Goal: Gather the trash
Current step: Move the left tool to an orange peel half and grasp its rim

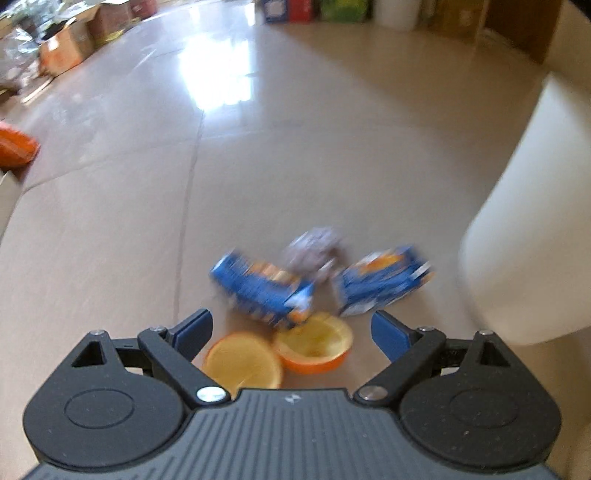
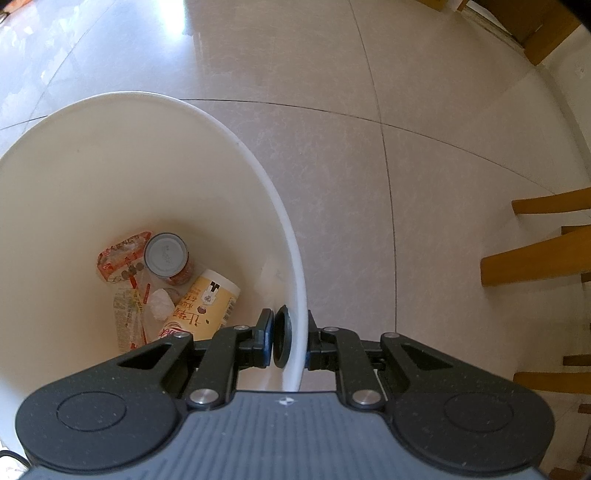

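In the left wrist view my left gripper [image 1: 291, 328] hangs open over a small heap of trash on the tiled floor. Two orange peel halves [image 1: 314, 345] lie between its fingers, untouched. Just beyond them lie two blue snack boxes [image 1: 262, 290] [image 1: 382, 284] and a crumpled grey wrapper [image 1: 314, 251], all blurred. The white bin [image 1: 532, 221] stands to the right. In the right wrist view my right gripper [image 2: 290, 338] is shut on the rim of the white bin [image 2: 295, 258]. Inside the bin lie a can [image 2: 168, 256], a yellow cup [image 2: 207, 302] and several wrappers [image 2: 125, 258].
Cardboard boxes [image 1: 66, 51] and clutter line the far left of the floor, and coloured packs [image 1: 295, 9] stand at the far wall. An orange object [image 1: 14, 146] lies at the left edge. Wooden chair legs [image 2: 535, 258] stand to the bin's right.
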